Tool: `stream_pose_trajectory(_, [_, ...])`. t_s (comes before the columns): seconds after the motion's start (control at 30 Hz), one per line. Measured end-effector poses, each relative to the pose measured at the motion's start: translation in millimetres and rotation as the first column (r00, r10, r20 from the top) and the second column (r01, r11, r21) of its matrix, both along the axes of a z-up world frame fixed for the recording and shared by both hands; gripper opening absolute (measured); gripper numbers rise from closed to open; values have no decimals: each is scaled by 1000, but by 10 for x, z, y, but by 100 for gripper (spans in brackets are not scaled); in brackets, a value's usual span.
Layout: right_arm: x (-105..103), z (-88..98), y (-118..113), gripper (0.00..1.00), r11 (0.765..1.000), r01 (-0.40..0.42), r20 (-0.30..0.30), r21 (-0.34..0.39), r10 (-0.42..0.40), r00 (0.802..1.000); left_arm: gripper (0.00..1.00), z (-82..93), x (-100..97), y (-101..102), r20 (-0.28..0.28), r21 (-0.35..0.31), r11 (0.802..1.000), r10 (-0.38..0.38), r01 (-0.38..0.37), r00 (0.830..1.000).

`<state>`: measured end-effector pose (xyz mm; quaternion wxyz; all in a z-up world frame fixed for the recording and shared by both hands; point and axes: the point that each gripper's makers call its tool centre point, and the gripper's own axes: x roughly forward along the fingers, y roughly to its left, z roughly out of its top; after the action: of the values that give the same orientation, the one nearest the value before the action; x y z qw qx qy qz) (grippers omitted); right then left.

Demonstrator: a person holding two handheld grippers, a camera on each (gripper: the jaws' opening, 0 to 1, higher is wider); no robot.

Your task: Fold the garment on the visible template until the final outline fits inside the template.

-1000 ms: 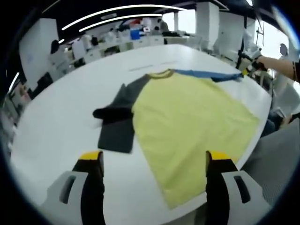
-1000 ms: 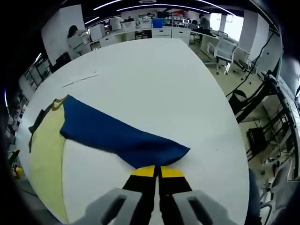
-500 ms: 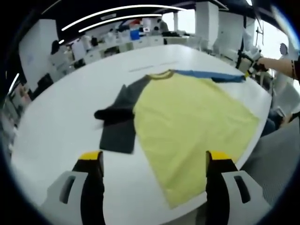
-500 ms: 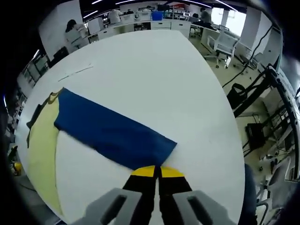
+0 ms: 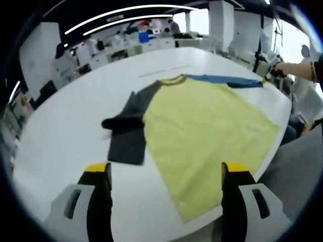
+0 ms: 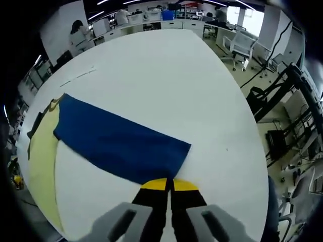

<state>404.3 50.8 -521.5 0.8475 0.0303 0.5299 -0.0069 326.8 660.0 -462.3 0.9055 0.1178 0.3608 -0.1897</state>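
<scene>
White table point(image 5: 65, 126) carries the garment point(image 5: 207, 126), spread flat: yellow body, grey sleeve point(image 5: 128, 133) crumpled, blue sleeve point(image 6: 118, 146) stretched out. It's light, limp cloth, so I judge it needs edge or cuff grips. My right gripper point(image 6: 169, 184) is clamped on the blue cuff. My left gripper point(image 5: 164, 171) hangs over the near hem, jaws apart, holding nothing.

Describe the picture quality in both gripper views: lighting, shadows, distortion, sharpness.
Left gripper view: fisheye bends the white table into a dome; even overhead light, a window glaring at upper right, faint shadow beside the dark sleeve, soft focus on the yellow shirt. Right gripper view: same bulge; the blue sleeve is evenly lit and fairly sharp, and the background desks blur.
</scene>
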Motion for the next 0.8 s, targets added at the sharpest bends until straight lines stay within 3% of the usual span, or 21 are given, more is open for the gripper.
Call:
stream_pose_trajectory(0.07, [10, 4, -53, 2, 999, 33, 4, -13, -33, 999, 86, 1, -5, -2, -1, 2, 1000, -1, 1, 1000])
stream_pose_trajectory(0.1, [12, 17, -67, 8, 999, 41, 5, -11, -41, 999, 86, 2, -5, -2, -1, 2, 1000, 0, 0, 1000])
stream_pose_trajectory(0.23, [37, 86, 8, 21, 988, 129, 27, 81, -132, 991, 86, 7, -15, 1, -2, 7, 1000, -1, 1, 1000])
stream_pose_trajectory(0.37, [39, 107, 31, 22, 970, 207, 33, 130, -213, 977, 86, -32, 5, 49, -10, 12, 1000, -4, 4, 1000])
stream_pose_trajectory(0.53, [-42, 4, 45, 23, 966, 237, -10, 104, -237, 971, 86, -26, 7, 6, -8, 11, 1000, -10, 10, 1000])
stream_pose_trajectory(0.8, [-55, -35, 76, 19, 965, 253, -23, 71, -252, 968, 85, -18, -11, 29, -13, 20, 1000, -1, 2, 1000])
